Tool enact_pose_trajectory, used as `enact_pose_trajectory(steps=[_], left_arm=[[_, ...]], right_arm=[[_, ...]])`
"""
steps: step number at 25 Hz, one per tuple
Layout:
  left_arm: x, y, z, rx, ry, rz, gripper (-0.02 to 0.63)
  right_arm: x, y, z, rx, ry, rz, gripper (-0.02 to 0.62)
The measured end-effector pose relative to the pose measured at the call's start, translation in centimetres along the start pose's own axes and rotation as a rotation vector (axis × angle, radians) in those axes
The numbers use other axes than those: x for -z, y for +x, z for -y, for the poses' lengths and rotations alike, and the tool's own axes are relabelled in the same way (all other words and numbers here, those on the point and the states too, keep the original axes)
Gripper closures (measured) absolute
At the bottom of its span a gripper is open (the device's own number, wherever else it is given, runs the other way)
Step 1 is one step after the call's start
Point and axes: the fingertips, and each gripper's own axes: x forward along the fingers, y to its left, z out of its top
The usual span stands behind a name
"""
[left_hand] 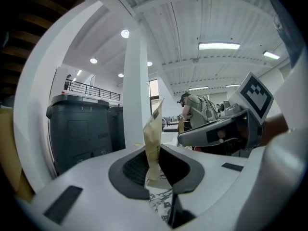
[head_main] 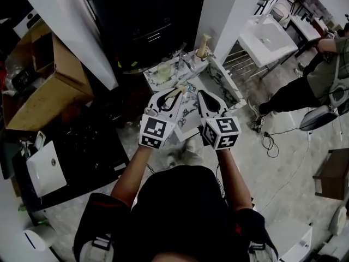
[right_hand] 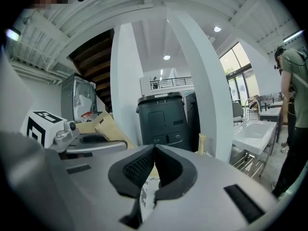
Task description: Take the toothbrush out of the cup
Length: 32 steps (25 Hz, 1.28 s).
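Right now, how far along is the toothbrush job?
Done: the toothbrush looks clear of the cup. In hand: the left gripper is clamped on it; the right gripper is shut and empty. Left: perhaps only setting it down.

Left tongs point(head_main: 179, 90) around a beige toothbrush point(head_main: 173, 96), right tongs point(head_main: 200, 94) beside them, both over a marbled tabletop point(head_main: 188, 114).

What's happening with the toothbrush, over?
Left tool shut on toothbrush, out of the cup. Right tool shut, empty. Nothing in the way.
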Motion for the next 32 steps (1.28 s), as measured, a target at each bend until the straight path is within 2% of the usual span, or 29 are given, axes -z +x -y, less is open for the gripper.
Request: enact_pose_trajectory(steps=[13,23,32], left_arm=[[0.4,1.0,2.5,0.093,-0.003,0.021,0.543],[-1.0,4.6,5.8,0.160,0.004,0.033,0.543],[-1.7,8.8,8.8,0.151,0.004,0.020,0.543]], right_arm=[[-0.1,-3.1,1.7,0.111,0.006,0.023,0.560],[-0.2,-5.7,6.4,0.194,0.021,0.037,0.560],[-1.4,-7.4,11.4,0.194,0.009,0.048,0.560]])
